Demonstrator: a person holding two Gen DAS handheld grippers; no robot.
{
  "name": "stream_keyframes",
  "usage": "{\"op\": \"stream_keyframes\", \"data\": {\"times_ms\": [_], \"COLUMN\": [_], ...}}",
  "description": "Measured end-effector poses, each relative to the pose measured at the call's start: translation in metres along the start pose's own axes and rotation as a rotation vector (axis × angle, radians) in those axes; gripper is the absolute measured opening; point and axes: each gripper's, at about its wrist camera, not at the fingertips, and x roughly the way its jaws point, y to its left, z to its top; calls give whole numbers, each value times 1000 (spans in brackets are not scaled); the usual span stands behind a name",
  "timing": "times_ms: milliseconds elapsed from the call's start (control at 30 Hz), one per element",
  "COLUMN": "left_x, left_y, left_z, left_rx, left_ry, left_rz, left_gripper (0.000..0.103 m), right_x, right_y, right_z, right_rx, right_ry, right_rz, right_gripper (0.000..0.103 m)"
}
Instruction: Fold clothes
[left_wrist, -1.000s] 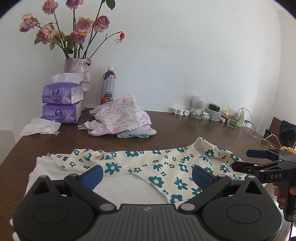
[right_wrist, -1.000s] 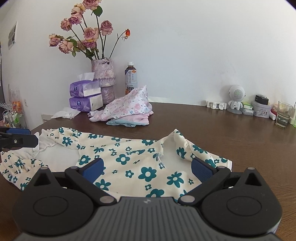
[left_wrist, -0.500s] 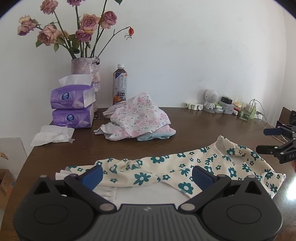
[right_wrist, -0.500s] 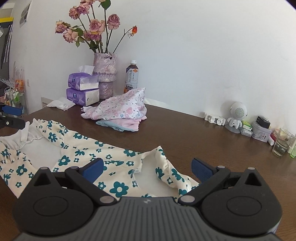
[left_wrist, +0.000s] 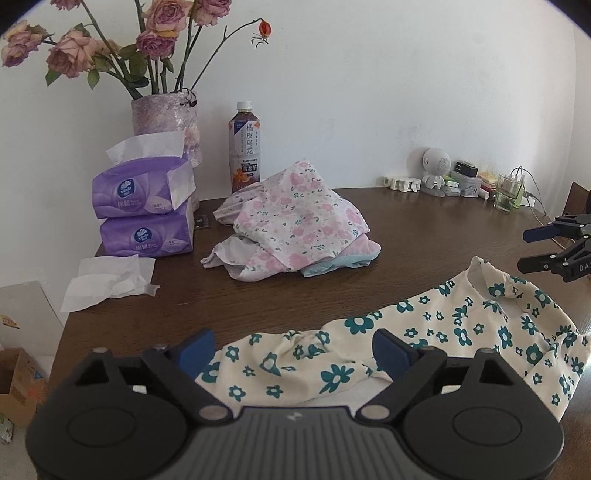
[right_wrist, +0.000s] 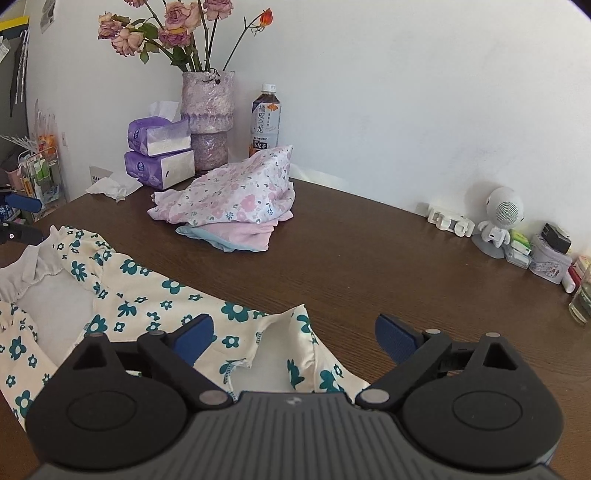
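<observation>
A cream garment with teal flowers (left_wrist: 461, 325) lies spread across the near part of the brown table (right_wrist: 369, 258). My left gripper (left_wrist: 293, 350) hovers over its left end, jaws wide and closing, with cloth below them but no pad pressing on it. My right gripper (right_wrist: 295, 338) hovers over the garment's (right_wrist: 147, 306) right end near the neck opening, also wide and closing, gripping nothing. In the left wrist view the right gripper (left_wrist: 554, 247) shows at the right edge. In the right wrist view the left gripper (right_wrist: 18, 218) shows at the left edge.
A pile of pink floral clothes (left_wrist: 295, 225) sits mid-table. Behind it stand two purple tissue packs (left_wrist: 144, 206), a vase of roses (left_wrist: 166, 122) and a tea bottle (left_wrist: 245, 147). A loose tissue (left_wrist: 110, 280) lies at the left edge. Small items and a glass (left_wrist: 509, 192) line the back right.
The two grippers have moved apart, the left toward the garment's left end and the right toward its right end. Both pairs of jaws have narrowed slightly. The garment has not moved.
</observation>
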Motion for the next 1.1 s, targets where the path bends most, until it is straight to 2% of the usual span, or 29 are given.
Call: {"op": "stream_keyframes", "data": {"times_ms": [67, 133, 167, 333, 400, 467, 500, 533, 700, 833, 1100], "left_x": [8, 17, 22, 46, 54, 64, 67, 70, 79, 84, 86], "left_y": [5, 12, 15, 37, 38, 38, 38, 39, 39, 39, 43], "left_z": [6, 10, 11, 15, 16, 18, 18, 18, 17, 18, 25], "left_rx": [8, 13, 12, -10, 2, 13, 12, 10, 27, 50, 99], "left_ry": [15, 31, 41, 96, 113, 128, 135, 142, 162, 172, 201], "left_rz": [-1, 1, 6, -53, -57, -59, -65, -76, -103, -113, -155], "left_gripper": [85, 76, 75, 74, 74, 74, 74, 74, 74, 74, 74], "right_x": [9, 17, 21, 43, 54, 68, 76, 82, 97, 104, 94], "right_y": [-9, -17, -21, -53, -65, -75, -77, -79, -70, -61, -73], "right_z": [6, 12, 14, 27, 28, 27, 26, 24, 14, 6, 27], "right_rx": [12, 12, 7, 36, 59, 79, 91, 106, 55, -4, 6], "right_ry": [25, 47, 56, 122, 153, 187, 202, 213, 250, 307, 250], "right_rz": [34, 52, 57, 144, 182, 211, 227, 246, 334, 319, 351], "right_gripper": [88, 85, 83, 58, 53, 44, 36, 34, 33, 33, 33]}}
